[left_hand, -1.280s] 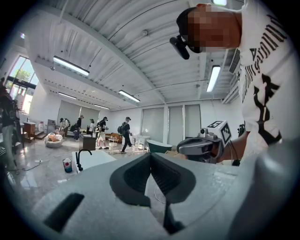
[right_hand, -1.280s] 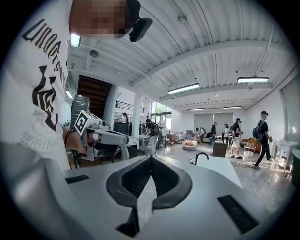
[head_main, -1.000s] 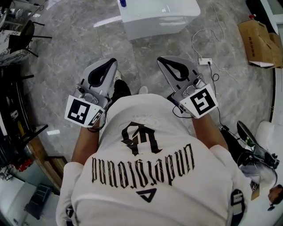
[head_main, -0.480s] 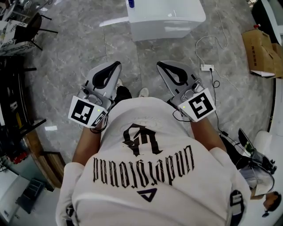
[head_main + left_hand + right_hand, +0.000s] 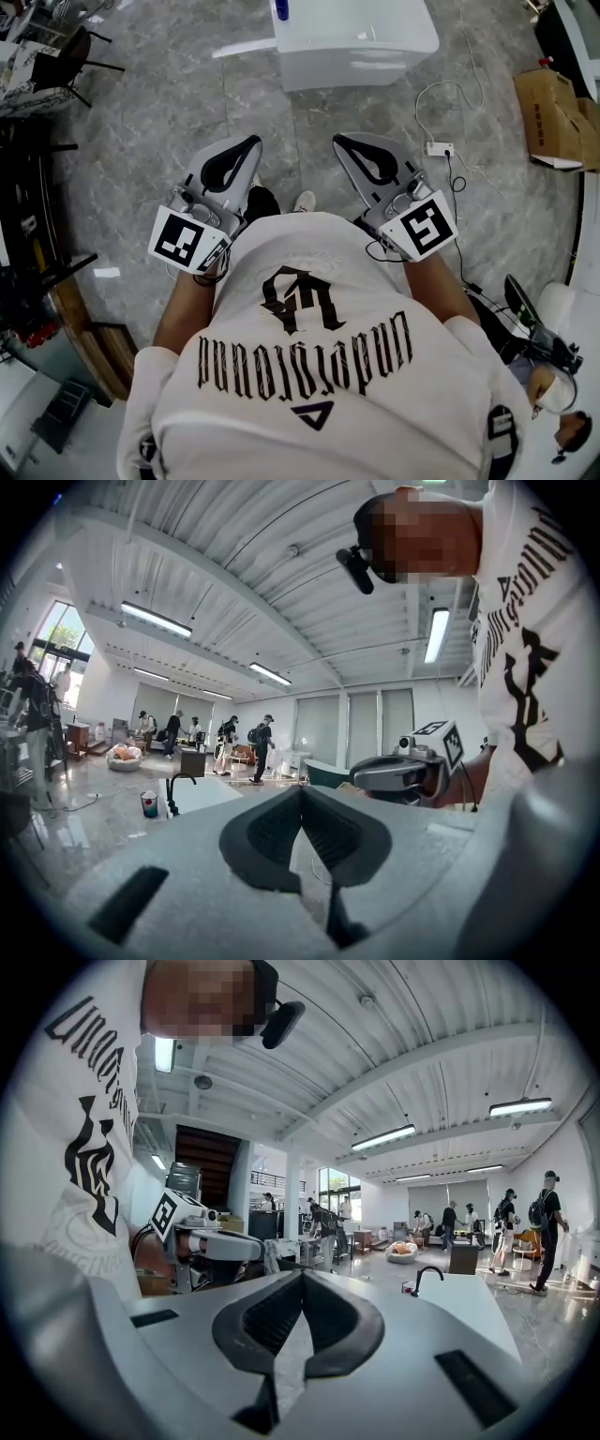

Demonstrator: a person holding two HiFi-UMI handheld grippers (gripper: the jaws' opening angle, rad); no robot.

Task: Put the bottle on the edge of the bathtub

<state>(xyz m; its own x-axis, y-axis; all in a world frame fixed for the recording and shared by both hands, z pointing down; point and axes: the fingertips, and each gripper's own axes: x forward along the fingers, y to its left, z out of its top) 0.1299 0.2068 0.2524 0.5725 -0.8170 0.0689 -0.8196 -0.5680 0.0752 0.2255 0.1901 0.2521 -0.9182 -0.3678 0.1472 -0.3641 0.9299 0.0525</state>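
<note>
- Two grippers, left [image 5: 251, 142] and right [image 5: 341, 141], are both closed on nothing and held level, well short of the tub [image 5: 356, 66].
- A blue bottle [image 5: 280, 9] stands upright at the tub's left end, on the rim or just beside it (unclear), so the left gripper looks nearer.
- Bare floor lies before the tub; a power strip [image 5: 438, 148] and a box [image 5: 548, 103] lie to the tub's right, out of the way.

Clear marble floor [image 5: 281, 122] ahead, right up to the white bathtub [image 5: 356, 66]; corded socket block [image 5: 439, 148] lies on the right, cardboard box [image 5: 553, 103] beyond it, black chairs [image 5: 61, 56] crowding the left.
</note>
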